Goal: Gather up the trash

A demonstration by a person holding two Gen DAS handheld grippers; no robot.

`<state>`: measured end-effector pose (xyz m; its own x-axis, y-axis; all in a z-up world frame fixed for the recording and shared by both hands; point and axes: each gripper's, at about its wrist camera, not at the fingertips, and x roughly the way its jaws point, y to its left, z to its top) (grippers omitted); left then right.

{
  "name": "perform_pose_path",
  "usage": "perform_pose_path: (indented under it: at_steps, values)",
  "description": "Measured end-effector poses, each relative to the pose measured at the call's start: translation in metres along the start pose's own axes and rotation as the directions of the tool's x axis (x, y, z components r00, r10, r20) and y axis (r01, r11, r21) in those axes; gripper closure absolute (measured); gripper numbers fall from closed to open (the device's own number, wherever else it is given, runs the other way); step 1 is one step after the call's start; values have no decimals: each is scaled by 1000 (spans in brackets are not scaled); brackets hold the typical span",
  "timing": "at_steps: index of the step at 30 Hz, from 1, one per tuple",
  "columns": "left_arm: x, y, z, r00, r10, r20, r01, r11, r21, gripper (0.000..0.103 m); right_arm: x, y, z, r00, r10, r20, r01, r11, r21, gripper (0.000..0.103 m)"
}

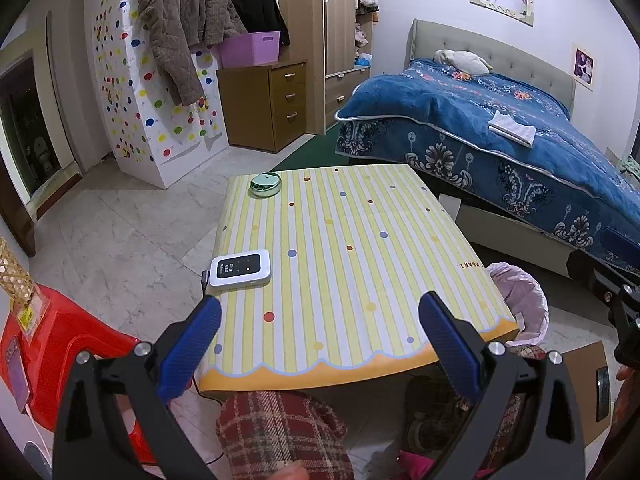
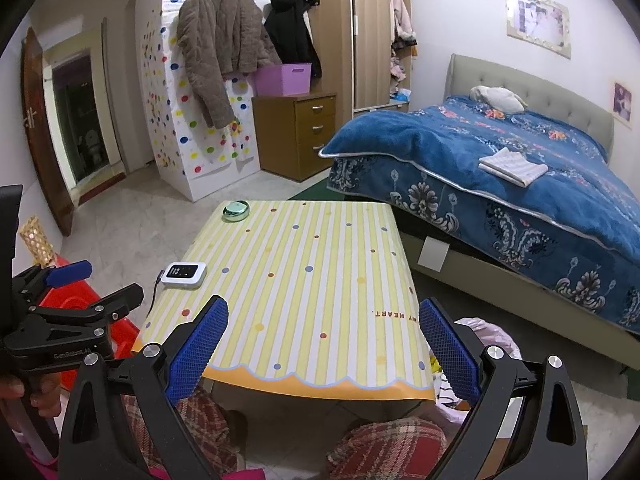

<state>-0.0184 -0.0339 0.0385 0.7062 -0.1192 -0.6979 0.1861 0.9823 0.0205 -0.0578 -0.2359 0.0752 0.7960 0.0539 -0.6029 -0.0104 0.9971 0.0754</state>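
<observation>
Could mistake the folded cloth (image 1: 512, 128) on the bed (image 1: 460, 96) for litter, being white and loose, though well apart from the work. Shows nothing to collect on the table (image 1: 360, 240): bare stripes but for two keepers, so risks a grab at the wrong thing for want of a right one. Appears to hold the only trash (image 2: 438, 368) in the bin (image 1: 528, 300), pink-lined and just beside the table's right edge, though too small to tell for sure. May tip that bin on a low swing to that side, or drag the liner out. Grips nothing in the left gripper (image 1: 320, 320), spread wide above the near edge. Likewise nothing in the right gripper (image 2: 324, 320), spread just as wide over the same edge. Might hook the scalloped edge with a blue finger and pull the covering askew. Could sweep off the router (image 1: 240, 268) near the left edge. Least likely, could nudge the tin (image 1: 265, 185) at the far left corner onto the floor. Could also snag the cable (image 1: 205, 280) hanging over the side and tug the router down.
</observation>
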Motion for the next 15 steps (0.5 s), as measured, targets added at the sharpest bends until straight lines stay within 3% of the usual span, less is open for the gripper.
perform_pose_path:
  at_steps: [15]
  values:
    - [4, -1, -1, 1000, 1, -3, -1, 1000, -2, 7, 3, 0, -1, 1000, -1, -4, 1, 1000, 5, 8]
